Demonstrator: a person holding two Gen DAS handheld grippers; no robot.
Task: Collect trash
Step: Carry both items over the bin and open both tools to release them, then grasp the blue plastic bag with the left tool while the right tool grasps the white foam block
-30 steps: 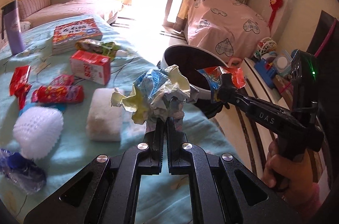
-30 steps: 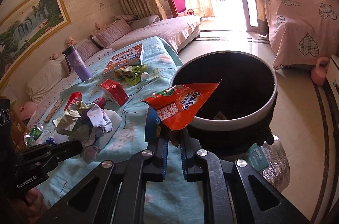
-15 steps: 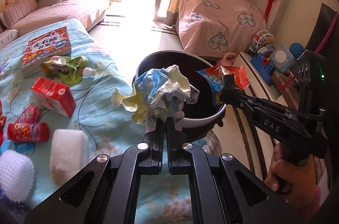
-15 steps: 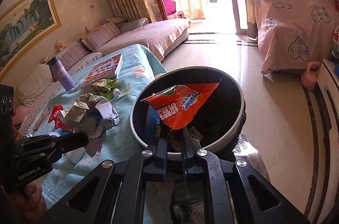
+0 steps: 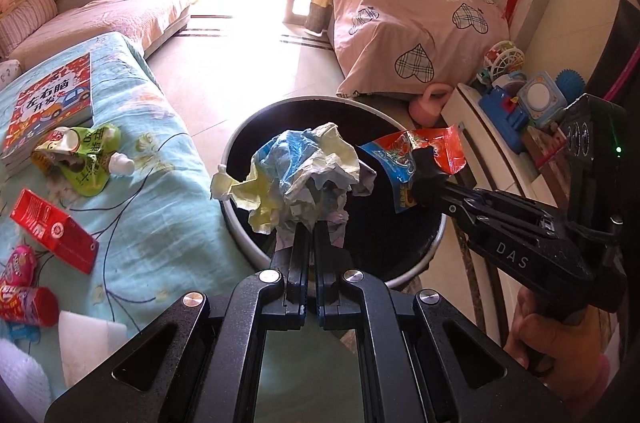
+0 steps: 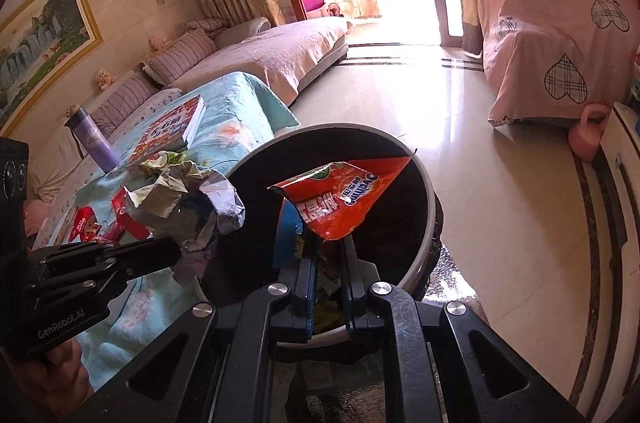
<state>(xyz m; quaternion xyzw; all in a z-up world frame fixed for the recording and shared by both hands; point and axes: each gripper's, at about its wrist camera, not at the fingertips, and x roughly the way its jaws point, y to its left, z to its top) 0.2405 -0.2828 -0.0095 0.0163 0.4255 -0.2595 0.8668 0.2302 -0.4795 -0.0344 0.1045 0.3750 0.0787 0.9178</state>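
Left wrist view: my left tongs [image 5: 307,223] are clamped tight on the crumpled paper wad [image 5: 296,179], held over the black bin [image 5: 240,143]; my right tongs [image 6: 329,243] pinch the orange snack wrapper [image 6: 340,199] above that bin's mouth.

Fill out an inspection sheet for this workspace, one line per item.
Surface: table under a light blue floral cloth, beside the bin.
Job's things: black bin with a pale rim on the floor; crumpled paper and an orange wrapper are held above its opening.
Clutter: book, green pouch, red carton, candy packs, white foam, purple bottle.
Grippers: left claw shut on the crumpled paper; right claw shut on the orange wrapper.
Cables: nothing seen.
Surroundings: sofa, heart-print cover, toys, framed painting.
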